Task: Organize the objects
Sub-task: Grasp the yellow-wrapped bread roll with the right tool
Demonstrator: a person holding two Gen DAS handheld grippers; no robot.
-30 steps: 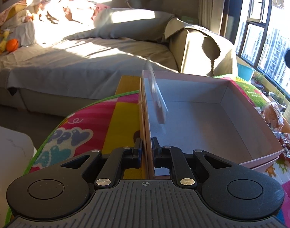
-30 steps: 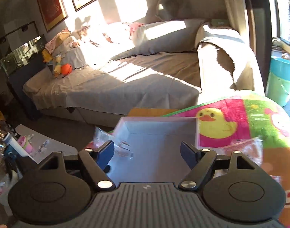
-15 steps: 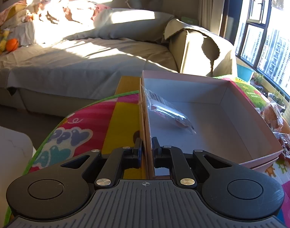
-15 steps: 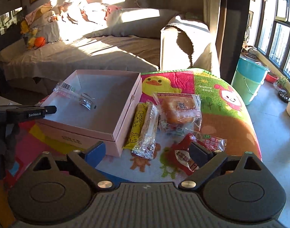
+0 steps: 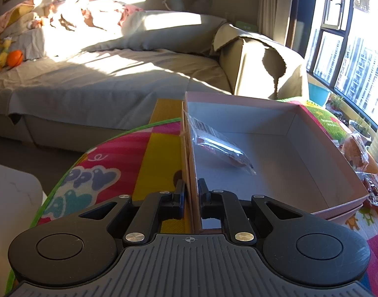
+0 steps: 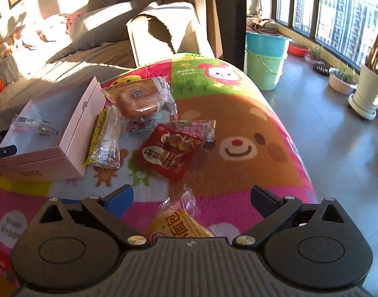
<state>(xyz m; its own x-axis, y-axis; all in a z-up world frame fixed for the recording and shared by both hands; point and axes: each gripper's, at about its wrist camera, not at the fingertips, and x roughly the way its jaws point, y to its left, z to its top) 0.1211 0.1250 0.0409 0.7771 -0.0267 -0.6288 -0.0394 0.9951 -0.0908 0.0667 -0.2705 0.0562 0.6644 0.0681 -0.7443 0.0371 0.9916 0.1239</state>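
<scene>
Mat: a bright cartoon play mat spread over the low surface; it fills more of the right view than a second ago, when the sofa did.
Box: pink, open, lying on the mat's left part, where it was a second ago.
Bun pack: just right of the box, on the mat.
Red pack: on the mat near the middle, partly over a clear red-striped wrapper.
Long packs: a yellow one and a clear one lie side by side against the box's right wall.
Clear packet: a second ago a blur falling at the box's left wall; now at rest inside the box, leaning on that wall.
Yellow pack: on the mat right under the right gripper, between its fingers, untouched.
Left gripper: clenched on the box's left wall, one finger inside and one outside, unmoved.
Right gripper: its jaws have just been opening and now stand wide, grasping nothing.
</scene>
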